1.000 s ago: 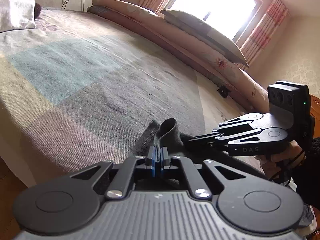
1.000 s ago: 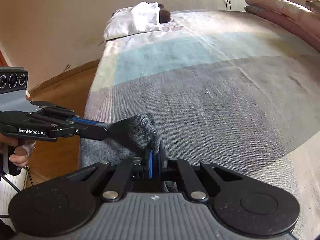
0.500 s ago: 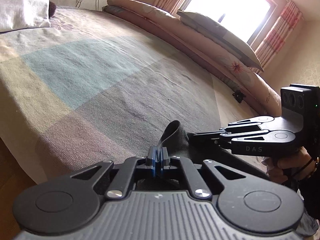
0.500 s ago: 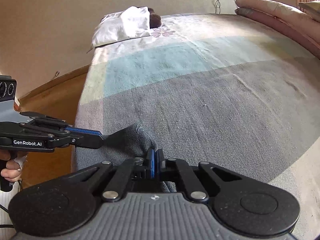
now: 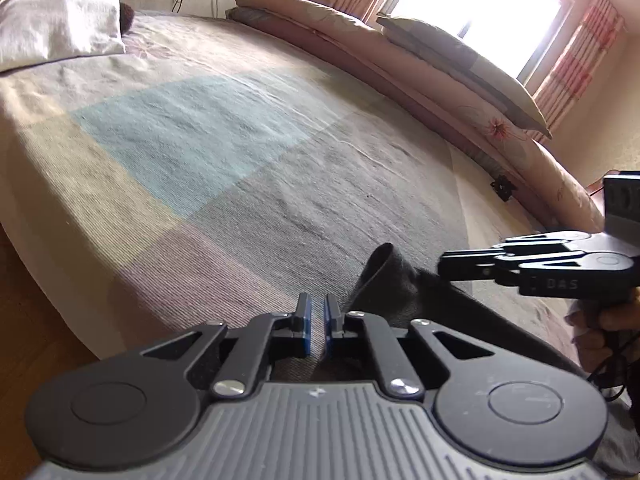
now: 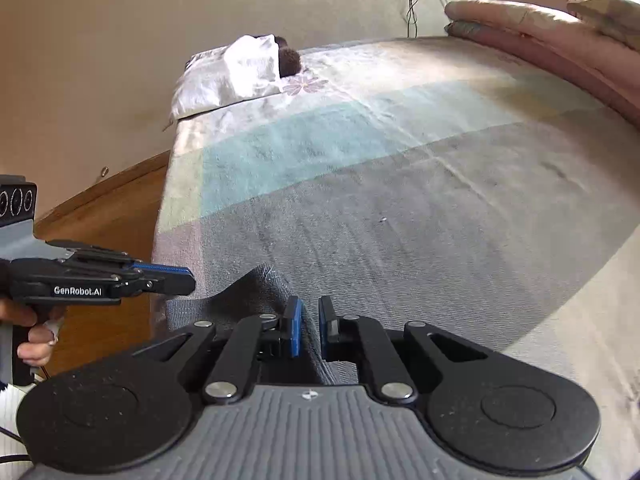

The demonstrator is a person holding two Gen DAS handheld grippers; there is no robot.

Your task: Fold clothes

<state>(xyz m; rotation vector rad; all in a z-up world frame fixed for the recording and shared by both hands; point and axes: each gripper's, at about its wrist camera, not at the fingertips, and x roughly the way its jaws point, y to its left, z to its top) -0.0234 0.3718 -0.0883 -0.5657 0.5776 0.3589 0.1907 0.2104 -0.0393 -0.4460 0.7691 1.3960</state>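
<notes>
My left gripper [image 5: 316,328] stands with its blue pads [image 5: 305,326] slightly apart, nothing clamped between them; only the striped bed cover [image 5: 280,184] shows through the gap. My right gripper [image 6: 307,330] is likewise parted, blue pads [image 6: 295,330] clear of each other, with a ridge of cloth visible in the gap but not pinched.

The dark grey garment [image 5: 396,284] lies at the near edge of the bed, partly beneath both tools. In the left wrist view one corner stands up in a curled fold just right of my left gripper, and the tip of the right gripper [image 5: 460,270] sits close against that raised part. In the right wrist view the same garment [image 6: 248,292] forms a low peak just left of the pads; the left gripper [image 6: 176,278] is seen side-on nearby, its tip just short of the cloth.

A white folded garment [image 6: 236,72] rests at the far corner of the bed. A rolled pink quilt [image 5: 360,40] with a pillow [image 5: 460,60] on it runs along the far side below the window [image 5: 480,4].
</notes>
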